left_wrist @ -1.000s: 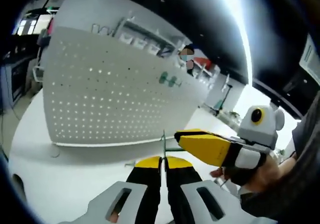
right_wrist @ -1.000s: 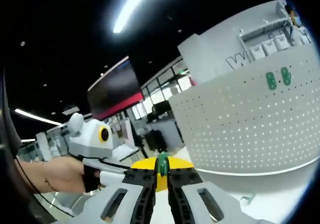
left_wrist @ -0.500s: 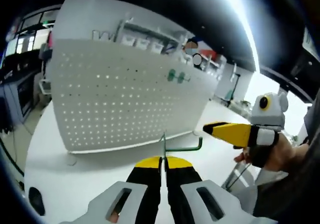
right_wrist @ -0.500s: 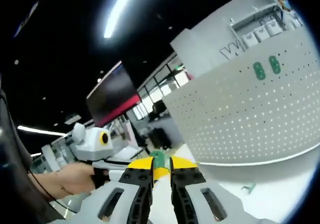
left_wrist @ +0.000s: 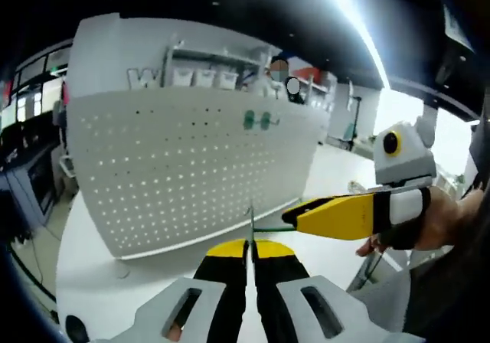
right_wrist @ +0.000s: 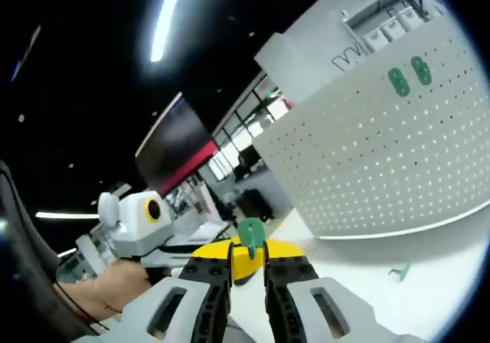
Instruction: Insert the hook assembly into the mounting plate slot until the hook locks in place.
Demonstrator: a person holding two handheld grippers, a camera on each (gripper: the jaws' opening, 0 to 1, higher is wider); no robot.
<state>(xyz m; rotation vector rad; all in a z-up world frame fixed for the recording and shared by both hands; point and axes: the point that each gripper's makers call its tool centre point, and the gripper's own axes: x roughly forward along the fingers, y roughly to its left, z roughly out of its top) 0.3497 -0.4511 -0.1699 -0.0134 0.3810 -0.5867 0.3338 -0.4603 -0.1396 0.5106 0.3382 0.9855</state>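
Note:
The white perforated mounting plate [left_wrist: 191,171] stands upright on the white table, with two green pieces [left_wrist: 256,119] fixed near its top right. My left gripper [left_wrist: 250,245] is shut on a thin metal hook part [left_wrist: 251,219]; a green rod [left_wrist: 272,227] runs right from it. The right gripper's yellow jaw [left_wrist: 337,214] comes in from the right and meets that rod's end. In the right gripper view, my right gripper [right_wrist: 248,260] is shut on a green hook piece [right_wrist: 249,233]. The plate [right_wrist: 383,159] rises to the right, carrying the same green pieces [right_wrist: 406,76].
A small green part [right_wrist: 398,270] lies on the white table [right_wrist: 429,282] below the plate. A hand holds the left gripper's white body [right_wrist: 138,220] at the left. Shelving with white bins [left_wrist: 203,75] stands behind the plate. A person's hand [left_wrist: 444,220] grips the right tool.
The right gripper has moved back in toward the left gripper's hook, and its yellow jaw now covers the rod's bent end. Both cameras shifted, so the plate sits differently in each view.

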